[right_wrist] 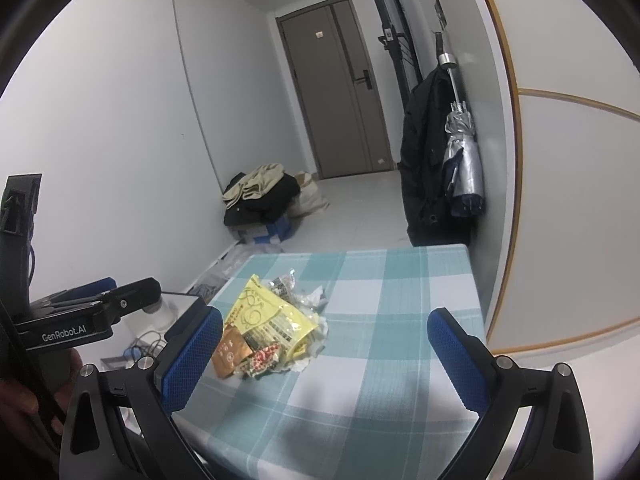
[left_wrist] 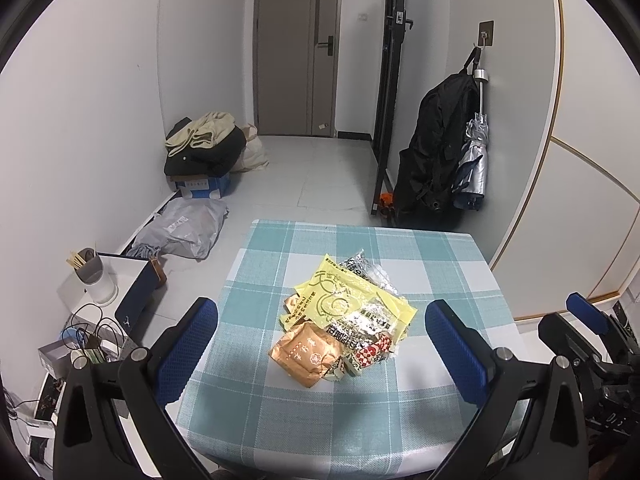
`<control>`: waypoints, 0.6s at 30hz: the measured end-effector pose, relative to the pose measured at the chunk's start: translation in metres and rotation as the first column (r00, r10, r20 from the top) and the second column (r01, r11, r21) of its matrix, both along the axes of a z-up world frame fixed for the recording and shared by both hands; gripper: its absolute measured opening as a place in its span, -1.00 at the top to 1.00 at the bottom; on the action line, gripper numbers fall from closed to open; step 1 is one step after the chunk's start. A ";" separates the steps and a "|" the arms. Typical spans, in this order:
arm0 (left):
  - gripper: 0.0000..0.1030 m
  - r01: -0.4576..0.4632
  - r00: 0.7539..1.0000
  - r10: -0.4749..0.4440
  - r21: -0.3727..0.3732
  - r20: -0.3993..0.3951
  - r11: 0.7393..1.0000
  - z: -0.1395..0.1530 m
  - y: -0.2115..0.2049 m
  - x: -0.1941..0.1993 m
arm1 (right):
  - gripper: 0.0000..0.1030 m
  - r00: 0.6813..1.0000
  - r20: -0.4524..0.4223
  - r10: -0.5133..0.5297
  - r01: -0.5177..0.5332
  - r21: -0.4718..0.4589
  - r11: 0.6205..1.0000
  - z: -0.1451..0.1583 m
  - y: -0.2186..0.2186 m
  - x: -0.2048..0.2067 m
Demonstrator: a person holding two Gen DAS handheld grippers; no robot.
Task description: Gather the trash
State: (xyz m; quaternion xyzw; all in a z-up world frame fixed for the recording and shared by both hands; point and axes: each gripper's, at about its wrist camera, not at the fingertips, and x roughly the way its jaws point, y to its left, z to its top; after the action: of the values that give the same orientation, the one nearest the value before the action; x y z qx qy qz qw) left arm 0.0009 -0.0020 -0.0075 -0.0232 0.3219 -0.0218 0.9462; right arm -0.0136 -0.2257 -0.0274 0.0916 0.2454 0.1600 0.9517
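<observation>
Near the middle of the left wrist frame, a heap of wrappers [left_wrist: 344,320] lies on the checked surface [left_wrist: 440,264], with bare cloth all around it. On top is a yellow packet [left_wrist: 340,300] with printed lettering; a copper-brown sachet [left_wrist: 306,354] sits at the lower edge of the heap, a red-and-white patterned wrapper [left_wrist: 372,354] is just beside it, and crinkled silver foil [left_wrist: 368,272] pokes out toward the upper right. In the right wrist frame the same heap [right_wrist: 272,328] appears left of centre, close to that claw's left finger.

Both claws are spread wide and hold nothing. The left claw [left_wrist: 320,352] frames the heap between its blue pads [left_wrist: 192,356]; the right claw [right_wrist: 324,356] hangs above the surface with the heap toward its left side.

These look like empty snack packets: very light, thin, floppy and slick, likely to slide on each other or flutter loose if nudged. A pinch on a flat face would probably skid off. A better hold seems to be a crimped edge or corner, such as the sachet's lower corner or the yellow packet's upper edge, taken one or two pieces at a time. No bin or bag for the trash shows in either view.
</observation>
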 end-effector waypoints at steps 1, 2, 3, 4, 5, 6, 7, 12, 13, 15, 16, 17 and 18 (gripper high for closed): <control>-0.98 0.002 1.000 -0.002 -0.004 -0.004 1.000 -0.001 0.000 0.000 | -1.00 1.000 -0.001 -0.001 0.001 0.001 1.000 0.000 0.000 0.000; -0.98 0.002 1.000 -0.002 -0.007 -0.007 1.000 -0.001 0.000 0.000 | -1.00 1.000 -0.001 -0.002 0.002 0.001 1.000 0.000 0.000 0.000; -0.98 0.001 1.000 -0.001 -0.008 -0.009 1.000 -0.001 0.001 0.000 | -1.00 1.000 0.000 -0.002 0.002 0.002 1.000 0.000 0.000 -0.001; -0.98 0.003 1.000 -0.003 -0.009 -0.011 1.000 -0.001 0.001 0.000 | -1.00 1.000 0.000 -0.002 0.002 0.002 1.000 0.000 0.000 0.000; -0.98 0.005 1.000 -0.005 -0.011 -0.012 1.000 -0.001 0.002 0.000 | -1.00 1.000 -0.001 -0.002 0.002 0.001 1.000 0.000 0.000 0.000; -0.98 0.005 1.000 -0.005 -0.011 -0.013 1.000 -0.001 0.001 0.000 | -1.00 1.000 -0.002 -0.002 0.002 0.002 1.000 0.000 0.000 0.000; -0.98 0.005 1.000 -0.005 -0.013 -0.014 1.000 -0.002 0.002 0.000 | -1.00 1.000 -0.003 -0.001 0.001 0.003 1.000 0.000 0.000 0.000; -0.98 0.009 0.999 -0.010 -0.031 -0.034 0.999 -0.004 0.005 0.002 | -1.00 1.000 -0.017 -0.001 0.001 0.019 1.000 -0.001 -0.002 0.002; -0.98 0.009 0.999 -0.011 -0.036 -0.043 0.999 -0.006 0.007 0.003 | -1.00 1.000 -0.021 -0.001 0.002 0.023 1.000 -0.001 -0.003 0.003; -0.98 0.006 0.998 -0.010 -0.057 -0.065 0.998 -0.009 0.011 0.006 | -1.00 0.999 -0.035 0.004 -0.002 0.036 0.999 -0.002 -0.003 0.006; -0.98 0.004 0.996 -0.012 -0.095 -0.088 0.996 -0.013 0.017 0.009 | -1.00 0.999 -0.043 0.012 -0.010 0.048 0.999 -0.003 -0.004 0.008; -0.98 -0.001 0.994 -0.012 -0.124 -0.109 0.992 -0.016 0.021 0.012 | -1.00 0.998 -0.054 0.024 -0.021 0.063 0.998 -0.004 -0.004 0.011; -0.98 -0.011 0.990 -0.012 -0.161 -0.141 0.987 -0.021 0.026 0.017 | -1.00 0.997 -0.065 0.032 -0.027 0.073 0.997 -0.005 -0.005 0.014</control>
State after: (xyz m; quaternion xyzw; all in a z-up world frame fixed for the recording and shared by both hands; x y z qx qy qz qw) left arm 0.0174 0.0244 -0.0287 -0.1011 0.3851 -0.0462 0.9161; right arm 0.0000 -0.2304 -0.0327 0.1276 0.2722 0.1799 0.9366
